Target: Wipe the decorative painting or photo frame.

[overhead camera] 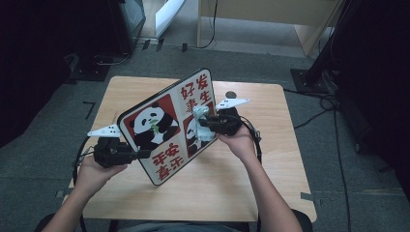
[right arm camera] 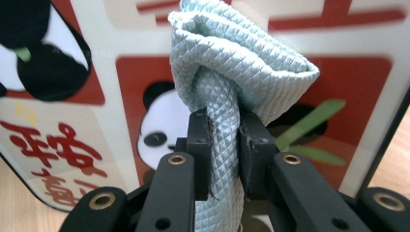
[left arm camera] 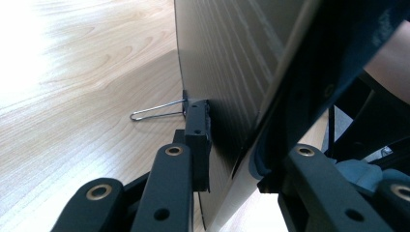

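A rounded board [overhead camera: 159, 121] printed with pandas and red characters is held tilted above the wooden table [overhead camera: 232, 188], printed face toward me. My left gripper [overhead camera: 145, 153] is shut on its lower left edge; in the left gripper view the jaws [left arm camera: 232, 150] clamp the board's thin edge [left arm camera: 222, 58], whose back is dark. My right gripper [overhead camera: 203, 126] is shut on a bunched pale blue cloth [overhead camera: 202, 116] that rests against the board's face. Close up, the cloth [right arm camera: 241, 63] bulges above the gripper [right arm camera: 225, 145], in front of a panda picture on the board [right arm camera: 121, 87].
A thin wire loop [left arm camera: 157, 110] sticks out by the board's back, over the table. A small dark round mark [overhead camera: 231, 94] sits near the table's far edge. Cables [overhead camera: 333, 106] and a black stand base [overhead camera: 309, 77] lie on the carpet to the right.
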Demonstrator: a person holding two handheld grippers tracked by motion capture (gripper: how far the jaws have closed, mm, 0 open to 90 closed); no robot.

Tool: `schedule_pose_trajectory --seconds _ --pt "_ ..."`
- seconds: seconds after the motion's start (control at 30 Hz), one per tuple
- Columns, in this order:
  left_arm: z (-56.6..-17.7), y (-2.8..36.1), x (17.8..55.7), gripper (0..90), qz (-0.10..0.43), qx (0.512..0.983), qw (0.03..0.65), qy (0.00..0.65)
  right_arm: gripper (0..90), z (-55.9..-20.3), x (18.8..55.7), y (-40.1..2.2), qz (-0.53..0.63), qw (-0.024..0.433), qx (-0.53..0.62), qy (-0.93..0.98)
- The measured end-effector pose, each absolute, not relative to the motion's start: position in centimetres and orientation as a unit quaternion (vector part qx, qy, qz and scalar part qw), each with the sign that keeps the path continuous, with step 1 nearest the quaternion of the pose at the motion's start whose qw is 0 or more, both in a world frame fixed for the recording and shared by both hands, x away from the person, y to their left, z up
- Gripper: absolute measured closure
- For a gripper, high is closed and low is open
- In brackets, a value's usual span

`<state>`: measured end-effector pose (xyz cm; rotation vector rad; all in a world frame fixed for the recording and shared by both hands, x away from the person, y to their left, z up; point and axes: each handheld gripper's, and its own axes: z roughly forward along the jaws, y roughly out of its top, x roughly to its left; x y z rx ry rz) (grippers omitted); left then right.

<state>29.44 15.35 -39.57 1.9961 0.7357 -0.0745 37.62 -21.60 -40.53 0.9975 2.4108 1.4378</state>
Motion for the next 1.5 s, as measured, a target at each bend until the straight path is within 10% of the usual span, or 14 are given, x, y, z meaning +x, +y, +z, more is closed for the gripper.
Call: schedule_pose_trajectory --seconds 1.5 --pt "-39.5 15.4 29.5 73.4 -0.032 0.821 0.484 0.299 77.9 -46.2 36.2 -22.4 0.434 0.072 0.364 0.821"
